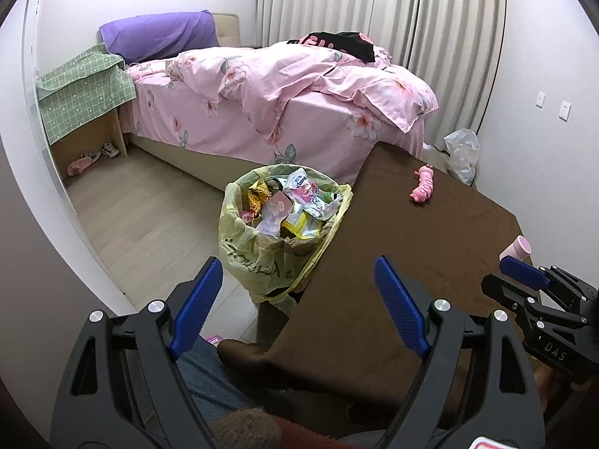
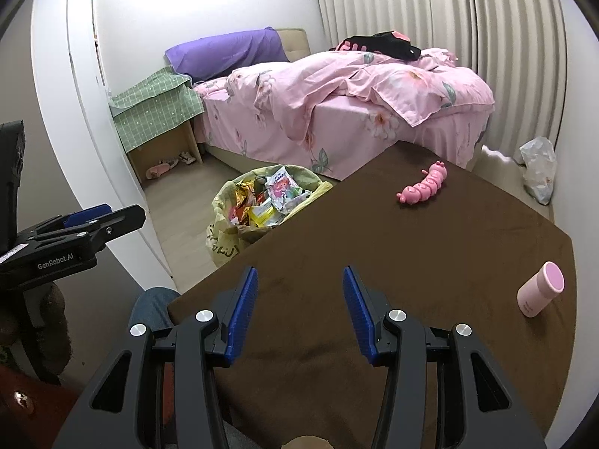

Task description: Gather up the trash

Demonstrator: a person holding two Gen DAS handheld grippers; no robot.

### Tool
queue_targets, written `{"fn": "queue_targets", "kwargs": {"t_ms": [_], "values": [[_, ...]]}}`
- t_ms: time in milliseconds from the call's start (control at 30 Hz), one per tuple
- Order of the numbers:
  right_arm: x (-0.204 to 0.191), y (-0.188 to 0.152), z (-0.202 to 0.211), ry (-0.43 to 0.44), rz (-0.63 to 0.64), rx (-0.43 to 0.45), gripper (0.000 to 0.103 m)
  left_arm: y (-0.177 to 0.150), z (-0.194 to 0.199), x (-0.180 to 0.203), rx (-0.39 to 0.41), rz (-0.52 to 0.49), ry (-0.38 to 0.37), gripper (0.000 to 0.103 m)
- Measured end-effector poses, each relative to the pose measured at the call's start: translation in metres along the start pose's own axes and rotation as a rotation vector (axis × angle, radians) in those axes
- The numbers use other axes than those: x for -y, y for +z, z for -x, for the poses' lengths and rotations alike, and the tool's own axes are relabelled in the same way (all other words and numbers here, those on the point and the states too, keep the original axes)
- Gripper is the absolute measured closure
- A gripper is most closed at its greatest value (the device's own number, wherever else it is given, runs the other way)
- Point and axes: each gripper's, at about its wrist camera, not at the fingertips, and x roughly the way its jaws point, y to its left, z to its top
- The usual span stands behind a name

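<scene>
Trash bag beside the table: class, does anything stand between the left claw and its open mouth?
Nothing visible does. The left claw, open and empty, faces the trash bag directly; only bare floor and the table edge lie nearby.

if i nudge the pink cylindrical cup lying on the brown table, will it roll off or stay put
The pink cylindrical cup lies on its side, so a sideways push would probably roll it. It sits near the edge of the brown table, so it might drop off. The cloth-like tabletop may slow it. It looks small and probably light.
</scene>
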Motion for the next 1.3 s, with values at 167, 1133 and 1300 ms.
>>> {"fn": "queue_targets", "kwargs": {"t_ms": [167,1133,1300], "values": [[-0.0036,0.0012,-0.0018,0.002,0.011,-0.003,0.058,-0.0016,-0.0031,-0.0023,-0.009,0.007,-0.001,0.024],[-0.0086,0.0003,-0.0056,0.010,0.005,-0.014,0.058,-0.0049,-0.0056,-0.0029,-0.021,0.000,-0.006,0.024],[-0.0085,0.0004,-0.0055,0.010,0.006,-0.014,0.058,-0.0046,-0.0055,-0.0034,-0.020,0.000,-0.006,0.024]]}}
